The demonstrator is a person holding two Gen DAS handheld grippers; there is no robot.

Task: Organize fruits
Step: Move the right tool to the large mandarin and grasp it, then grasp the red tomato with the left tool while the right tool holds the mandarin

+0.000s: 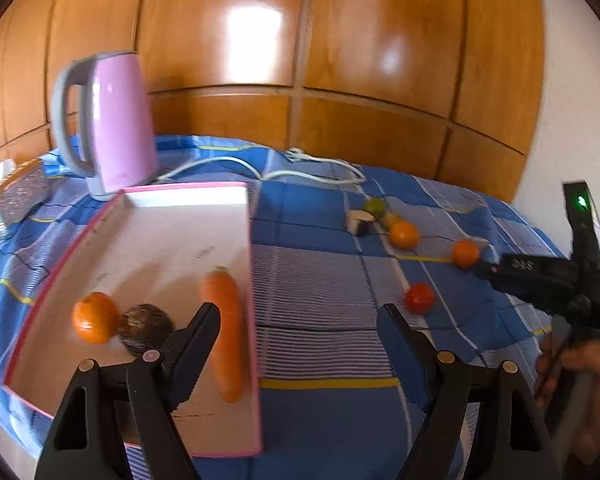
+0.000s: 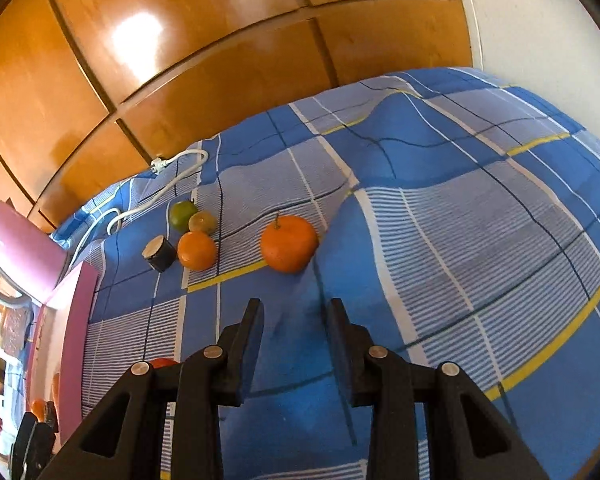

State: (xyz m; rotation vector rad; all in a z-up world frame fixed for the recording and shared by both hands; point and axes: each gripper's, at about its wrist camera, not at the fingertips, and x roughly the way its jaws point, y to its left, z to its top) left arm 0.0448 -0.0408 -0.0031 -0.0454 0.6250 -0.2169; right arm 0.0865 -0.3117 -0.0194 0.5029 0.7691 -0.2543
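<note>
A pink-edged tray [image 1: 140,240] on the blue plaid cloth holds an orange [image 1: 95,317], a dark brown fruit [image 1: 145,328] and a carrot [image 1: 226,332]. My left gripper [image 1: 300,316] is open and empty above the tray's right edge. On the cloth lie a red tomato [image 1: 419,298], two oranges [image 1: 404,234] [image 1: 465,254], a green lime [image 1: 375,207] and a dark cut piece [image 1: 359,222]. My right gripper [image 2: 294,312] is open and empty, just short of an orange [image 2: 289,244]. Beyond it lie another orange [image 2: 196,251], the lime [image 2: 181,215], a yellowish fruit [image 2: 202,222] and the cut piece [image 2: 159,254].
A pink kettle [image 1: 116,124] stands behind the tray, its white cord [image 1: 260,168] trailing across the cloth. A wooden panelled wall [image 1: 300,40] backs the table. A white wall [image 2: 540,40] is on the right. Cluttered items [image 1: 16,200] sit at far left.
</note>
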